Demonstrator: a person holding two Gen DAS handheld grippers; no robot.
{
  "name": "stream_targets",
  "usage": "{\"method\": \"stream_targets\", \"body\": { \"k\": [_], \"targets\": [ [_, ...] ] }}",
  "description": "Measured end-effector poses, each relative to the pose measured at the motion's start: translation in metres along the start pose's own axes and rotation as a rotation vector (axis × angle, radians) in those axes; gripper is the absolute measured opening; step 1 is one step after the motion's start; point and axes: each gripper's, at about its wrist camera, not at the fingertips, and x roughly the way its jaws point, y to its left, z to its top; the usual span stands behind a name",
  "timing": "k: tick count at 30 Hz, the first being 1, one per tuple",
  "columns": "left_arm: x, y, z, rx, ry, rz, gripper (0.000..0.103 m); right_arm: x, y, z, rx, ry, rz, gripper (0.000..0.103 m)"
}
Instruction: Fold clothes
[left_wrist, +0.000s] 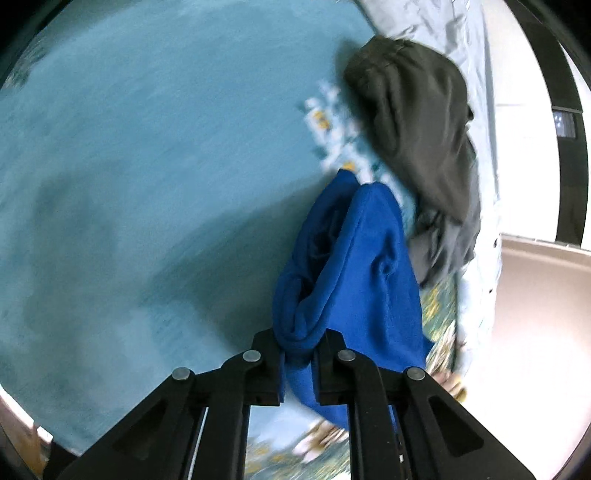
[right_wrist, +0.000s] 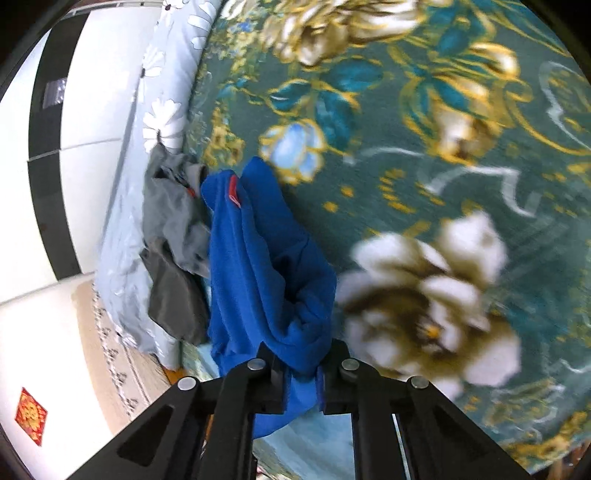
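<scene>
A bright blue garment (left_wrist: 354, 273) hangs bunched from my left gripper (left_wrist: 298, 354), which is shut on a fold of it above the teal blanket (left_wrist: 147, 147). My right gripper (right_wrist: 301, 363) is shut on another bunched part of the same blue garment (right_wrist: 258, 258), which has a small red tag near its far end. The cloth hangs lifted between the two grippers over the bed. Both views are motion-blurred.
A dark olive-grey garment (left_wrist: 417, 129) lies crumpled at the bed's edge, also in the right wrist view (right_wrist: 173, 240). The blanket has a large floral pattern (right_wrist: 424, 184). A pale blue flowered sheet (right_wrist: 162, 110) runs along the bed side, with white floor tiles (right_wrist: 92, 110) beyond.
</scene>
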Motion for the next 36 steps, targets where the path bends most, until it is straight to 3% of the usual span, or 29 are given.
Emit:
{"method": "stream_targets", "body": {
  "k": [5, 11, 13, 16, 19, 26, 32, 36],
  "targets": [
    [0.022, 0.029, -0.017, -0.045, 0.028, 0.047, 0.011, 0.0, -0.031, -0.01, 0.009, 0.029, -0.049, 0.01],
    [0.017, 0.032, -0.013, -0.048, 0.049, 0.009, 0.012, 0.006, -0.031, -0.006, -0.033, 0.044, -0.061, 0.015],
    [0.015, 0.03, -0.01, -0.017, 0.066, 0.001, 0.014, 0.002, -0.028, -0.004, -0.058, 0.053, -0.085, 0.026],
    [0.01, 0.025, -0.007, 0.041, 0.072, 0.026, 0.026, -0.011, -0.025, 0.002, -0.076, 0.021, -0.115, 0.041],
    [0.003, 0.011, 0.0, 0.1, 0.029, 0.045, 0.035, -0.023, -0.017, 0.015, -0.094, -0.026, -0.118, 0.046],
    [0.008, -0.046, 0.039, 0.268, -0.048, 0.053, 0.04, -0.009, 0.049, 0.059, -0.279, -0.044, -0.127, 0.046],
    [0.051, -0.098, 0.074, 0.424, -0.045, 0.138, 0.04, 0.029, 0.105, 0.069, -0.509, 0.014, -0.181, 0.046],
    [0.07, -0.114, 0.079, 0.521, -0.005, 0.157, 0.04, 0.051, 0.126, 0.075, -0.645, 0.051, -0.236, 0.046]
  ]
}}
